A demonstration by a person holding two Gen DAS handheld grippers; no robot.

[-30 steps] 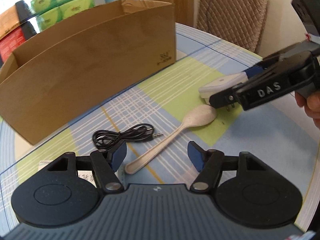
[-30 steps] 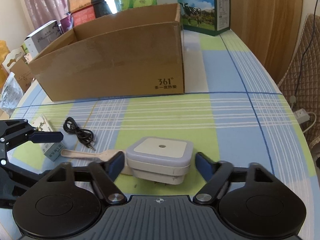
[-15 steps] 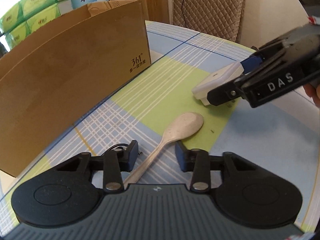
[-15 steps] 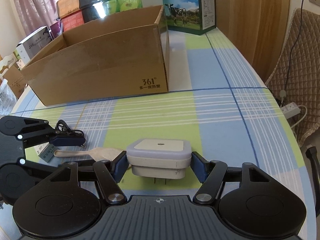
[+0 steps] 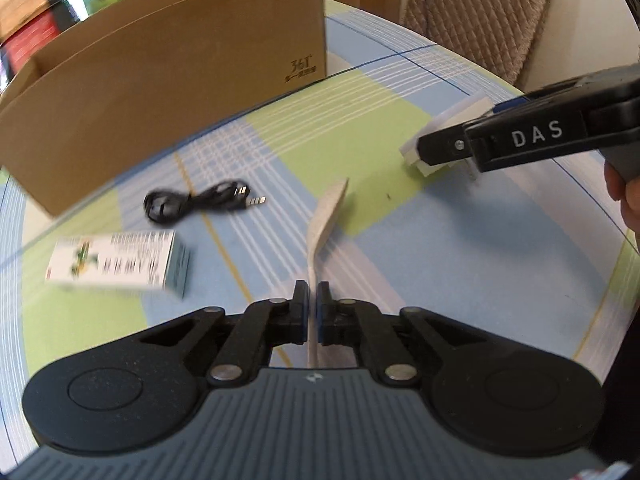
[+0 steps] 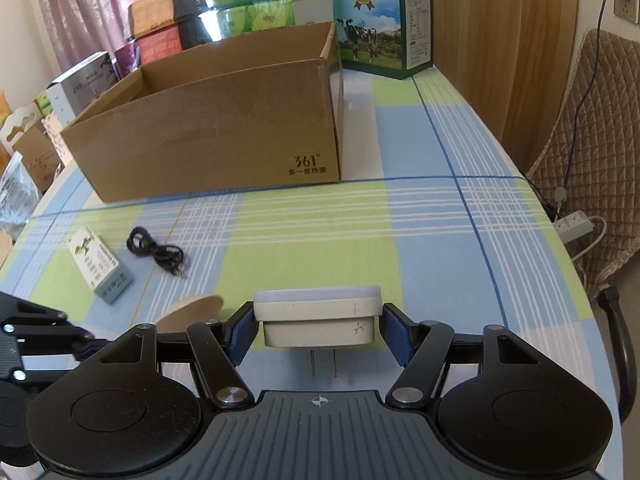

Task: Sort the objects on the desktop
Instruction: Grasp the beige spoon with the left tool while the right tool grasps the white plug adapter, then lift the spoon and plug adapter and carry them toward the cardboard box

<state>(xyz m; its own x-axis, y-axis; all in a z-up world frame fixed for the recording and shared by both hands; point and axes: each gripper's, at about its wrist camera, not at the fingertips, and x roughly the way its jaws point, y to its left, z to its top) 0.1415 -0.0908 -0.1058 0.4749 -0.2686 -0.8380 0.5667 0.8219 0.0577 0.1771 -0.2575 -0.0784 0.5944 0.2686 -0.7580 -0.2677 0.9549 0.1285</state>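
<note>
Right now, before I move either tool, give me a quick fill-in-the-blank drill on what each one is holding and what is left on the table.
1. The left tool is shut on the handle of the ____.
2. The right tool grips a white plug-in night light whose two prongs point ____.
3. Between the small printed carton and the cardboard box lies a coiled black ____.

Missing words: spoon; down; audio cable

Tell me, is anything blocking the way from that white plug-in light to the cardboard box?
Nothing visible does. The white plug-in light is held off the tablecloth in the right gripper, and only bare cloth lies between it and the cardboard box.
</note>
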